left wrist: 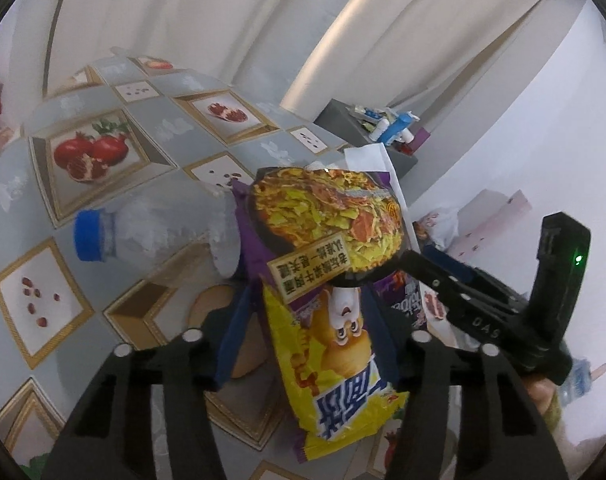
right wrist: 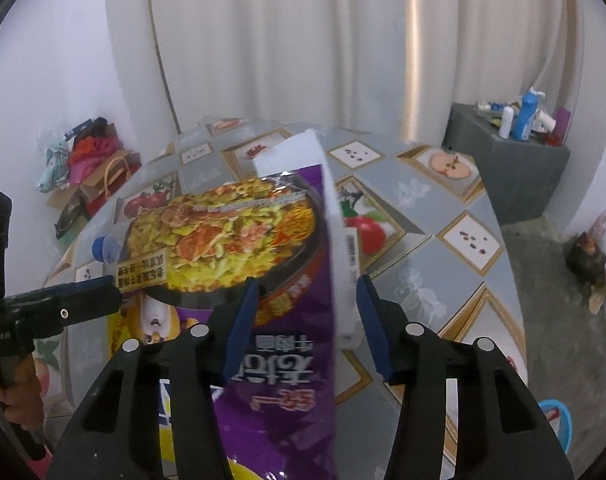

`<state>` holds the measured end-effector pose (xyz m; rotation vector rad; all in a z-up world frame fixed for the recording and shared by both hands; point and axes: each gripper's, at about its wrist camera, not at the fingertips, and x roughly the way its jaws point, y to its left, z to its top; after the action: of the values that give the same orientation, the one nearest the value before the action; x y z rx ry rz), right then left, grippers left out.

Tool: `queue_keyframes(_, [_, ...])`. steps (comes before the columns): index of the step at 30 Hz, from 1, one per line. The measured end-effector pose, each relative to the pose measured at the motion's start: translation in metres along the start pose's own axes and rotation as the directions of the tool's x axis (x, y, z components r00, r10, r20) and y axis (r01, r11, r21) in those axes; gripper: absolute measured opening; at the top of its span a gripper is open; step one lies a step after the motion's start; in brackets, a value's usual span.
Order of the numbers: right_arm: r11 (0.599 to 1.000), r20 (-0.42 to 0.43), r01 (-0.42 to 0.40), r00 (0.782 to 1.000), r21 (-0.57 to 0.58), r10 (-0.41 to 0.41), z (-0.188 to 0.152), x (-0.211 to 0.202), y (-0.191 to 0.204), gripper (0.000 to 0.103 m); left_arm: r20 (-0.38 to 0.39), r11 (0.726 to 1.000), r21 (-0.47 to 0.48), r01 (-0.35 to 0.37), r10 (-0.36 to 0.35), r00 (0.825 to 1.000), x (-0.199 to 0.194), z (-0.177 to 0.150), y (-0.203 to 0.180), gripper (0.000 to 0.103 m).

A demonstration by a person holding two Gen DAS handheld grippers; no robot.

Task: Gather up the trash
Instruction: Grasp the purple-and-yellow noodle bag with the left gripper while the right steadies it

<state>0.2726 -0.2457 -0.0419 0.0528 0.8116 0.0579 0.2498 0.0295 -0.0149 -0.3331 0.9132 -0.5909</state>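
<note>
Closing in on the noodle packet (right wrist: 263, 280) from both sides: left gripper (left wrist: 303, 312) and right gripper (right wrist: 307, 312) stand half-open around it, grip unclear. Crushed bottle (left wrist: 151, 236) lies uncollected on the table (left wrist: 35, 184); collection barely begun.

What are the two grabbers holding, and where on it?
The left gripper has the yellow snack bag between its fingers, around the bag's middle. The right gripper straddles the purple noodle packet mid-body. Whether either pinches firmly cannot be told.
</note>
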Motion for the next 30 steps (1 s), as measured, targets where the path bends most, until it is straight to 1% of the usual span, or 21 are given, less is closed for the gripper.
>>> queue_keyframes(4, [1.000,-0.003,0.000,1.000,-0.002,0.000,0.000,0.002,0.001,0.045,0.013,1.000,-0.009,0.022,-0.022,1.000,-0.002,0.002,0.001,0.039])
queue_keyframes(6, [1.000,-0.004,0.005,1.000,0.000,-0.005,0.000,0.002,0.000,0.045,0.020,0.999,-0.014,0.033,-0.033,0.999,-0.005,0.002,0.001,0.032])
queue_keyframes(7, [1.000,-0.003,0.007,1.000,0.001,-0.007,0.000,0.002,0.000,0.045,0.023,0.999,-0.015,0.039,-0.038,0.999,-0.006,0.003,0.001,0.030])
queue_keyframes(9, [1.000,-0.003,0.012,1.000,0.004,-0.012,-0.001,0.002,-0.001,0.045,0.027,0.999,-0.019,0.046,-0.045,0.999,-0.008,0.003,0.003,0.022])
queue_keyframes(11, [1.000,-0.002,0.012,1.000,0.006,-0.012,-0.001,0.003,-0.002,0.045,0.026,0.998,-0.024,0.051,-0.051,0.998,-0.008,0.003,0.006,0.020])
queue_keyframes(15, [1.000,0.000,0.015,1.000,0.008,-0.015,-0.002,0.003,-0.002,0.045,0.010,0.996,-0.068,0.065,-0.064,0.998,-0.005,0.004,0.012,0.020])
queue_keyframes(18, [1.000,0.001,0.015,1.000,0.011,-0.015,-0.003,0.004,-0.003,0.045,-0.019,0.993,-0.098,0.066,-0.068,0.998,0.000,0.004,0.016,0.020])
queue_keyframes(19, [1.000,0.002,0.014,1.000,0.013,-0.014,-0.003,0.004,-0.003,0.045,-0.025,0.993,-0.101,0.065,-0.068,0.997,0.001,0.004,0.016,0.021])
queue_keyframes(21, [1.000,0.003,0.012,1.000,0.014,-0.012,-0.004,0.005,-0.004,0.045,-0.040,0.992,-0.106,0.065,-0.070,0.997,0.005,0.005,0.016,0.027])
queue_keyframes(22, [1.000,0.004,0.011,1.000,0.015,-0.011,-0.004,0.005,-0.004,0.044,-0.046,0.992,-0.107,0.064,-0.069,0.997,0.006,0.005,0.016,0.028])
queue_keyframes(24, [1.000,0.005,0.009,1.000,0.014,-0.009,-0.004,0.005,-0.004,0.044,-0.055,0.993,-0.106,0.049,-0.055,0.997,0.010,0.004,0.016,0.032])
queue_keyframes(27, [1.000,0.006,0.007,1.000,0.016,-0.007,-0.004,0.005,-0.004,0.044,-0.061,0.994,-0.104,0.025,-0.032,0.998,0.013,0.004,0.015,0.035])
queue_keyframes(30, [1.000,0.006,0.006,1.000,0.018,-0.006,-0.004,0.005,-0.004,0.043,-0.058,0.995,-0.092,0.037,-0.043,0.997,0.014,0.004,0.013,0.035])
